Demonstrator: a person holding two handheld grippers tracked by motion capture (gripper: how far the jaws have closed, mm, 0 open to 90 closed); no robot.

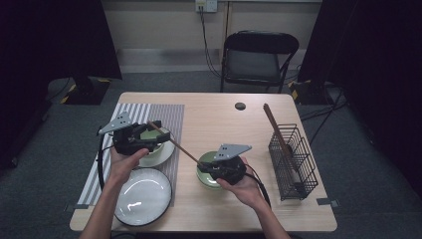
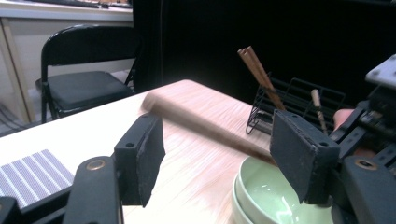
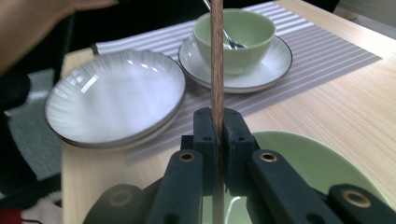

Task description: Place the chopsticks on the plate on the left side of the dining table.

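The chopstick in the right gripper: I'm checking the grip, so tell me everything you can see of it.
The chopstick is a slim, straight, dark brown stick that looks like wood. The right gripper clamps it near one end between shut jaws, above a green bowl. From there it slants up-left across the table toward the left gripper, whose open jaws stand on either side of it without touching. In that gripper's view it looks blurred.

— Report positions on the table.

— My left gripper [image 1: 142, 133] sits over the placemat [image 1: 169, 115] at the left, above a bowl [image 1: 152, 135] on a saucer [image 1: 161, 154]. A plate [image 1: 142, 196] lies nearer me. My right gripper [image 1: 211, 168] is at centre, over another bowl [image 1: 205, 177].

— And the chopstick [image 1: 171, 143]?

— It spans between both grippers. The wire rack [image 1: 293, 162] stands at the right.
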